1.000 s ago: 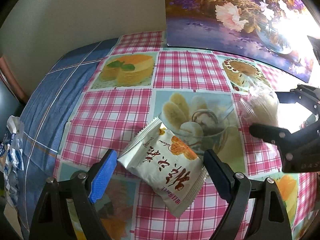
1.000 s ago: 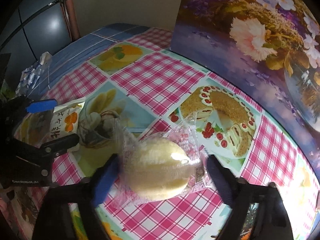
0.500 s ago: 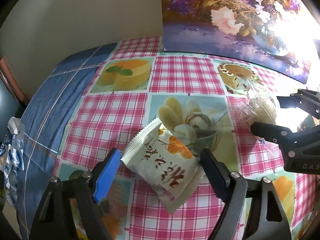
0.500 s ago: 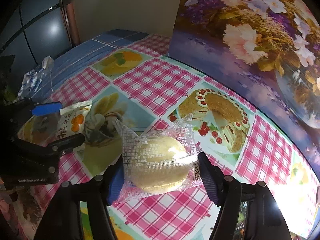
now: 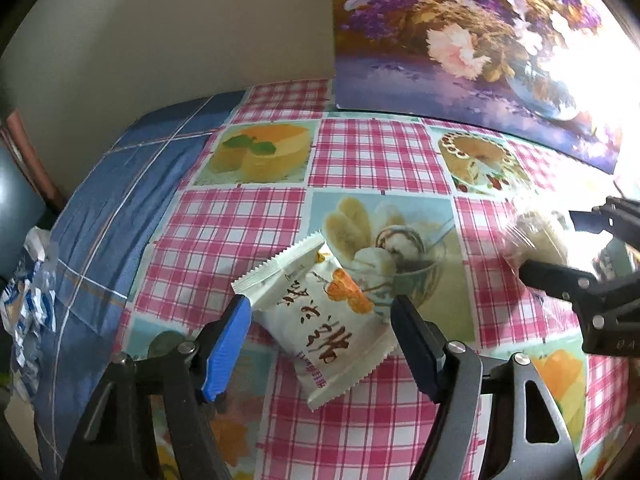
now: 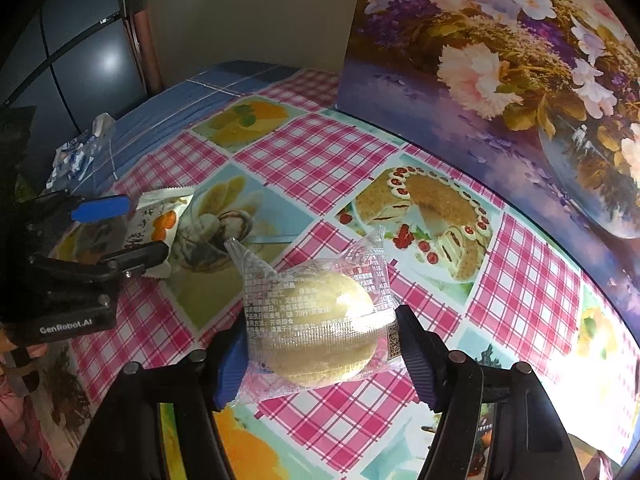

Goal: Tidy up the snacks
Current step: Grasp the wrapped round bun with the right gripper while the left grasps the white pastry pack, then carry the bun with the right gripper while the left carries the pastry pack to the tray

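left gripper (image 5: 320,336): pinching the white sachet (image 5: 320,312); its jaws have just been closing on it
sachet axis: slanted across the jaws, one end toward the cloth's (image 5: 248,232) near edge
right gripper (image 6: 320,344): pinching the clear-wrapped bun (image 6: 320,336), jaws just closed in
bun: nearer the painting (image 6: 500,40) edge
change: both packets now clamped, seemingly lifted off the cloth
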Tool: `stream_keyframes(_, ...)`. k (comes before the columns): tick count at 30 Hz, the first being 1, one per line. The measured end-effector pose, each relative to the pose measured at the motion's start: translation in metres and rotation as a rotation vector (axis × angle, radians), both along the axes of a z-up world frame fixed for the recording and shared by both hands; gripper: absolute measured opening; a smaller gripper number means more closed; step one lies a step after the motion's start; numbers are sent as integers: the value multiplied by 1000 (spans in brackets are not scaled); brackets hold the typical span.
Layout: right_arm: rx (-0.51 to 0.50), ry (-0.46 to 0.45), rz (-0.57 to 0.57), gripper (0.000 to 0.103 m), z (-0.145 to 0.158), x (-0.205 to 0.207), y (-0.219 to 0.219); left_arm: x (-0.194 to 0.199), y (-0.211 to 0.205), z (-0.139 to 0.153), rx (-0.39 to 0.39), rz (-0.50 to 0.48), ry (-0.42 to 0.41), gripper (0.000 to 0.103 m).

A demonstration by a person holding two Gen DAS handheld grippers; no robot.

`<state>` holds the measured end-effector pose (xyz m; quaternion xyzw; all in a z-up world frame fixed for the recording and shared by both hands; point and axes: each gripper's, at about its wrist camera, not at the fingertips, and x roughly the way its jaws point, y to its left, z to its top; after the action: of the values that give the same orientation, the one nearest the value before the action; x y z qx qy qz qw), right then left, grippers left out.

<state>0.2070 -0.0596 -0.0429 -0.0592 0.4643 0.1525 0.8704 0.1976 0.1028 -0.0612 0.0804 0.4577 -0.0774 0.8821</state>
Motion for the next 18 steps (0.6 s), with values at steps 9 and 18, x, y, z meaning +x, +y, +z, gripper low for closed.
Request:
stream_keyframes(9,6,-3,-6,71,0,-3,-5,15,-3,-17,21,74,37,85)
stream_keyframes(18,8,-10,-12,71,4,-9,-9,9,-8,-14,59,49,10,62)
